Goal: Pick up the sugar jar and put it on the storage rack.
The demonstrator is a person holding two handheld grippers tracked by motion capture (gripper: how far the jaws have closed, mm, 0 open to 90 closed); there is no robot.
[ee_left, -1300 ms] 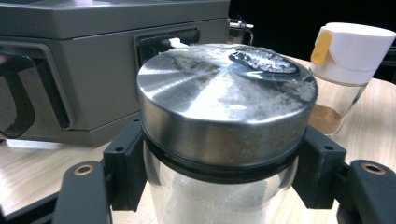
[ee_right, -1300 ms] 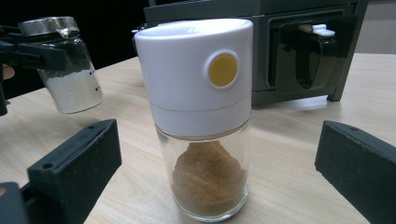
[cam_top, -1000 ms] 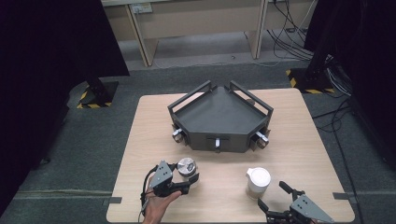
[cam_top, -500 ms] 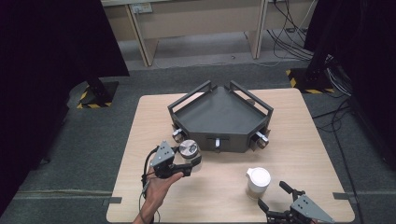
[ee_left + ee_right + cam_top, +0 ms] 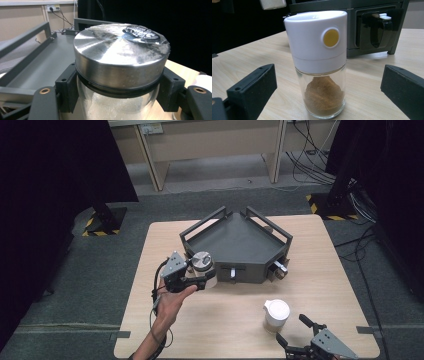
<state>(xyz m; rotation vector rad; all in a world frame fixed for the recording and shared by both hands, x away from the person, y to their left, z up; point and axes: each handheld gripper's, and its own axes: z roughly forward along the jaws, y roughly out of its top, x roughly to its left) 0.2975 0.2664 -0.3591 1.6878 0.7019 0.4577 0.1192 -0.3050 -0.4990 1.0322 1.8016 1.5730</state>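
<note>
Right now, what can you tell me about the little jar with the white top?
The jar has a clear glass body and a tall white cap with a round yellow button on its side. Brown powder fills about the bottom half of the glass. It stands upright on the wooden table, near the front edge, in front of the dark grey tray. The right claw is open around it, its fingers apart on either side, not touching it.

The jar's lid [image 5: 120, 53] at the centre of the left gripper view looks like brushed metal, shiny, with a dull smeared patch on top; the body below is clear glass. The shaker [image 5: 319, 62] mid-frame in the right gripper view has a smooth white plastic cap over clear glass. The table [image 5: 320, 285] is pale wood-grain, the tray [image 5: 237, 242] matt dark grey.
</note>
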